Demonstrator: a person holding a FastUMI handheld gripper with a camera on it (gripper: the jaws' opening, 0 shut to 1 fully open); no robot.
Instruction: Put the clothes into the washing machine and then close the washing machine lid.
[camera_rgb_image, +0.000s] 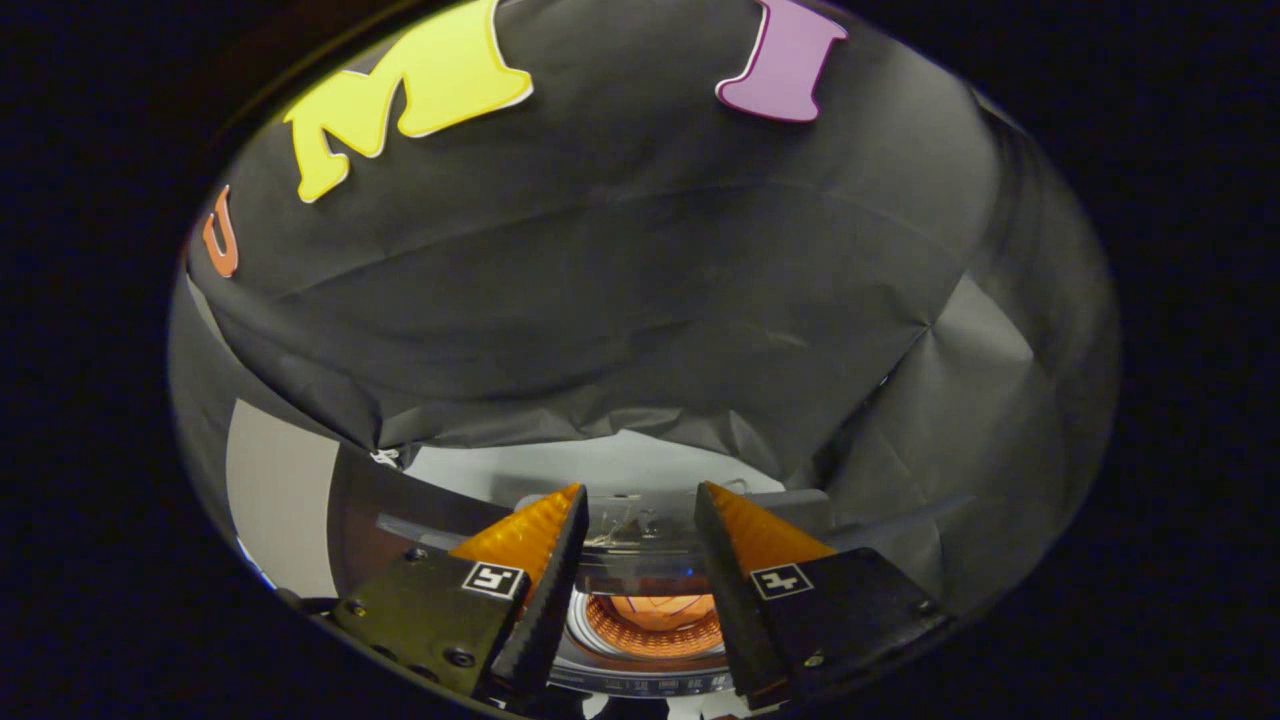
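Gripper view: the tongs (640, 500) hang parted, nothing between the fingers. Below and between them sits the washing machine (650, 625), its drum glowing; its lid (640, 555) looks raised just ahead, though that is hard to tell. I can't make out any clothes here. Best approach: come down squarely over the opening, fingers kept wide.

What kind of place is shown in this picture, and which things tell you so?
Probably a staged recording booth set up as a laundry corner. Wrinkled black cloth wall hangs behind; a small washing machine with open round drum sits below. The gripper hangs above it, fingers open, holding nothing.
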